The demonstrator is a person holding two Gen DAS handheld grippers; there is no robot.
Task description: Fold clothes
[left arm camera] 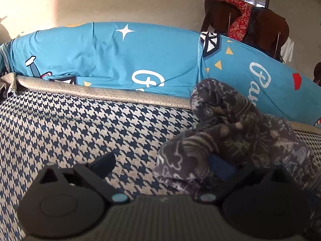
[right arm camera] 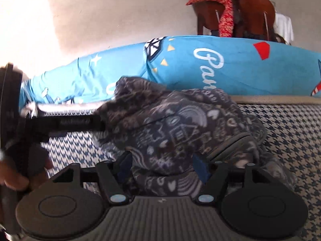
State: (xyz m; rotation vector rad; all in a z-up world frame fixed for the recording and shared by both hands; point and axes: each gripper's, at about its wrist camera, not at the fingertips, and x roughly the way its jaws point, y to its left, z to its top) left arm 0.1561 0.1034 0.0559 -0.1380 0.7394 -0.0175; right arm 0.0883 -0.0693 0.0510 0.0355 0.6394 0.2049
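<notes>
A dark grey garment (left arm camera: 236, 132) with a pale doodle print lies bunched on the houndstooth bedcover (left arm camera: 80, 124). My left gripper (left arm camera: 162, 166) stands wide open. Its left finger is bare over the cover, and the cloth drapes over its right finger. In the right wrist view the same garment (right arm camera: 180, 124) heaps up in front of my right gripper (right arm camera: 162, 166). The right gripper is open with a fold of the cloth between its blue pads, which stand clear at either side. A black finger (right arm camera: 80, 122) of the left gripper reaches into the heap from the left, blurred.
A blue printed bolster (left arm camera: 140, 60) runs along the back of the bed against a pale wall. Behind it stands a brown wooden chair (left arm camera: 266, 24) with a red patterned cloth (left arm camera: 238, 14) over it. A person's hand (right arm camera: 14, 178) holds the left gripper.
</notes>
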